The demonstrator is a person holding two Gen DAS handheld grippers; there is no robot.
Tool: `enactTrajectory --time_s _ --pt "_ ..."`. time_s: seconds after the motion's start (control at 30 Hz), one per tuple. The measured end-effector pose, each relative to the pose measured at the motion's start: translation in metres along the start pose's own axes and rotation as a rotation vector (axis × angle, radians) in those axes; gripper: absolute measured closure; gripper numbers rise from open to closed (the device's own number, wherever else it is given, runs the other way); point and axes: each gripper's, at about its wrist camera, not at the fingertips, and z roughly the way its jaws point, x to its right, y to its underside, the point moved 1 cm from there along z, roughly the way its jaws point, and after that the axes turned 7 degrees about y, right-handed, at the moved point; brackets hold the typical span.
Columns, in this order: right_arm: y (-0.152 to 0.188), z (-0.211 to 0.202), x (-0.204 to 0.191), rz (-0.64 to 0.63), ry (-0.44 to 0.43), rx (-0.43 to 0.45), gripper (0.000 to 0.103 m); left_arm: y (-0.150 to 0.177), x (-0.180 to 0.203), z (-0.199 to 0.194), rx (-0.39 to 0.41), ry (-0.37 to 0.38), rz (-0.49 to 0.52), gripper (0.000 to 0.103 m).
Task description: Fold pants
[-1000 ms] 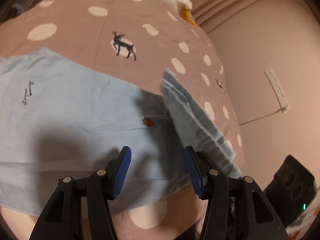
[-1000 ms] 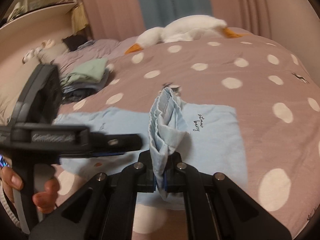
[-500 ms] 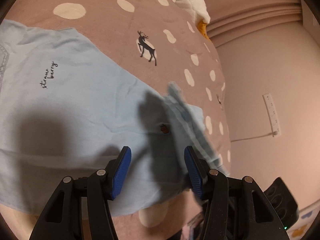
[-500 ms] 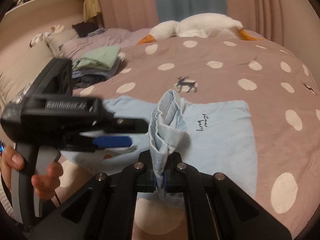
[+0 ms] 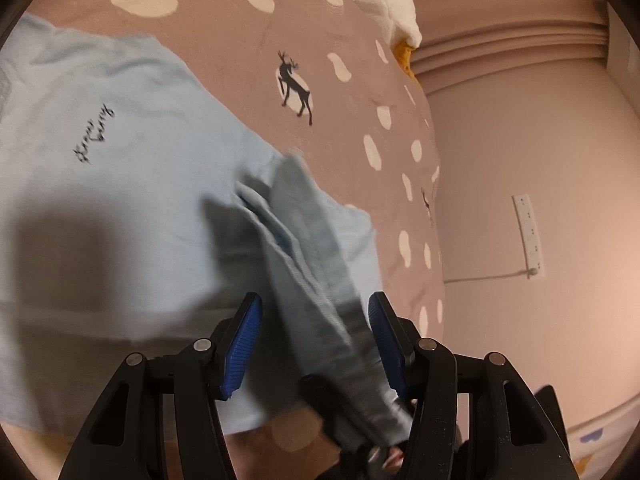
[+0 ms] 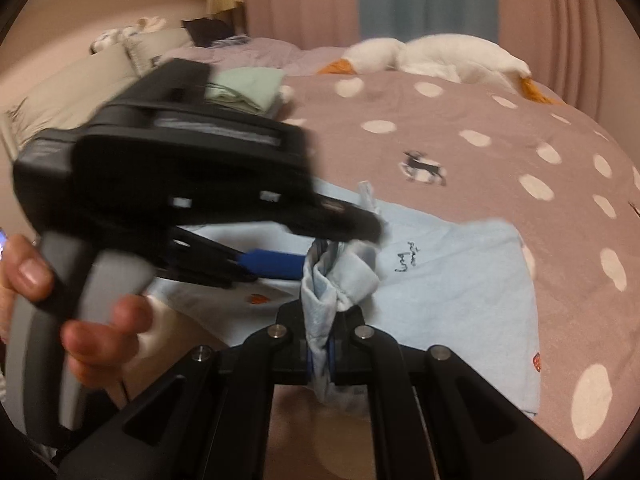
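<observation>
Light blue pants [image 5: 120, 184] with small black script lie spread on a brown polka-dot bedspread [image 5: 224, 40]. My right gripper [image 6: 320, 354] is shut on a bunched, raised edge of the pants [image 6: 320, 308] and holds it up off the bed. My left gripper [image 5: 316, 344] is open, its blue pads [image 5: 240, 344] on either side of that raised fold [image 5: 312, 264]. In the right wrist view the left gripper [image 6: 324, 240] reaches in from the left, blurred, its fingers around the top of the fold.
A white goose plush [image 6: 440, 56] lies at the far end of the bed. A stack of folded clothes [image 6: 244, 92] sits at the back left. A pink wall with a power strip [image 5: 528, 236] borders the bed on the right.
My left gripper has moved right toward the raised fold, which now stands between its open fingers. My right gripper keeps its hold on the fold.
</observation>
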Motion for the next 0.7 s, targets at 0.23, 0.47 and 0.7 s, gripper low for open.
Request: enactTrajectory --time_s 0.23,0.47,0.7 --pt "-0.007 0.007 -0.032 -0.103 0.014 0.018 0.096 -0.009 -0.002 -0.014 0.048 -0.08 0.049 0.078" --pt "-0.024 0.028 -0.057 -0.143 -0.005 0.051 0.094 -0.027 -0.012 -0.046 0.127 -0.18 0.106 0.084" --pt "-0.019 0.063 -0.073 -0.138 -0.027 -0.022 0.09 -0.032 -0.043 -0.065 0.158 -0.292 0.108 0.084"
